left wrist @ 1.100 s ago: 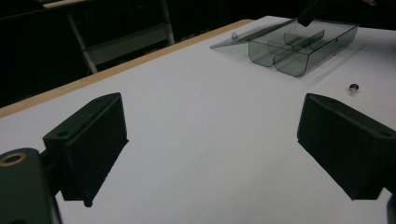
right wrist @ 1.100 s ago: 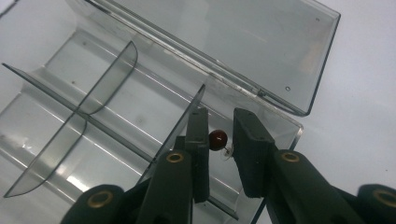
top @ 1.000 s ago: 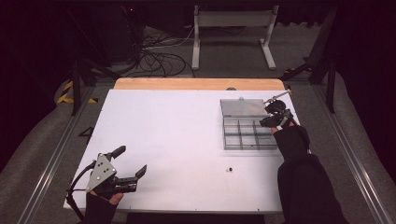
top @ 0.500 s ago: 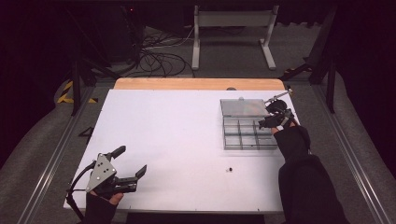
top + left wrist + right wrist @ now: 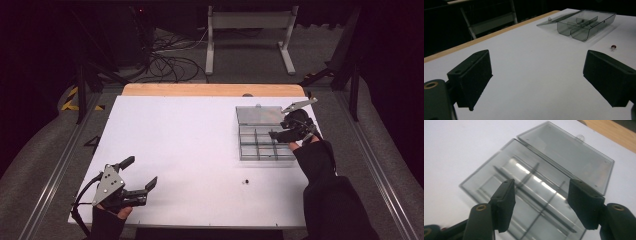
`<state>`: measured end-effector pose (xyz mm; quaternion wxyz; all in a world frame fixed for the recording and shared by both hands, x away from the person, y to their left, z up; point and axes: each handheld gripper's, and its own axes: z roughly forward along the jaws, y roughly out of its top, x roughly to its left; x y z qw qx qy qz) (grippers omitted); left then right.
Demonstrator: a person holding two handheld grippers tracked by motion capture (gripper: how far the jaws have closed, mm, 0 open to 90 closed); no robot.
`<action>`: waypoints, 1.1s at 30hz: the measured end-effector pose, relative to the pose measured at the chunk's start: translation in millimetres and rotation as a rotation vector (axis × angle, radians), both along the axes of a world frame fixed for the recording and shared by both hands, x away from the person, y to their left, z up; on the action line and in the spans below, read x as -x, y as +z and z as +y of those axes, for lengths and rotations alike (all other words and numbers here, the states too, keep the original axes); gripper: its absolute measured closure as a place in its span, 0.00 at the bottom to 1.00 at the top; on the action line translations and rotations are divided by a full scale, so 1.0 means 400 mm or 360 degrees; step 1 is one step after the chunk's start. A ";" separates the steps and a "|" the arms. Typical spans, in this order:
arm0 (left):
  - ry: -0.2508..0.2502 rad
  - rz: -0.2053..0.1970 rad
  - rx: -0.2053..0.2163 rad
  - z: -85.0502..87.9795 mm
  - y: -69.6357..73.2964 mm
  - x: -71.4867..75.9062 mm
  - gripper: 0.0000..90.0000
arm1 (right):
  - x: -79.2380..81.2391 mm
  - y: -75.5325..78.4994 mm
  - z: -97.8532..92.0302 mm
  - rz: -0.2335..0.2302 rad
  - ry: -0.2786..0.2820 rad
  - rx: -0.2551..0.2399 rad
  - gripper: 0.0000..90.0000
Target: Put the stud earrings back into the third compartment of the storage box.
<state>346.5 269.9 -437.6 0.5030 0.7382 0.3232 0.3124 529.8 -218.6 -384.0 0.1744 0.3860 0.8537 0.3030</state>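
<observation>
A clear smoky plastic box (image 5: 264,145) with several compartments lies at the right of the white table, its lid (image 5: 259,115) folded flat behind it. My right gripper (image 5: 279,131) hovers over the box's right side. In the right gripper view the gripper (image 5: 544,198) is open above the box (image 5: 529,187). Its jaws have just been opening and hold nothing. A small dark item (image 5: 245,181) lies on the table in front of the box. My left gripper (image 5: 142,171) rests at the near left corner, open wide and empty (image 5: 537,63), facing the box (image 5: 584,23) and the small item (image 5: 613,46).
The white table top (image 5: 190,145) has a wooden strip (image 5: 210,90) along its far edge. Beyond it are a metal stand (image 5: 250,30) and cables (image 5: 165,60) on the floor. Rails run along both sides of the table.
The right gripper's jaws have spread apart, and the hand has lifted slightly over the box. The left gripper has stayed where it was.
</observation>
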 end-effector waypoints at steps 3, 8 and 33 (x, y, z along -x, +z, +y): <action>-0.0001 0.0000 0.0000 0.000 0.000 0.000 0.10 | 0.033 0.011 0.021 -0.0037 0.0074 -0.0018 0.42; 0.0000 -0.0001 0.0000 0.001 0.000 0.001 0.10 | 0.092 0.022 0.056 -0.0070 0.0198 -0.0058 0.41; 0.0007 0.0003 -0.0006 0.000 0.000 0.000 0.10 | 0.185 -0.019 0.138 0.0010 0.0498 -0.0140 0.40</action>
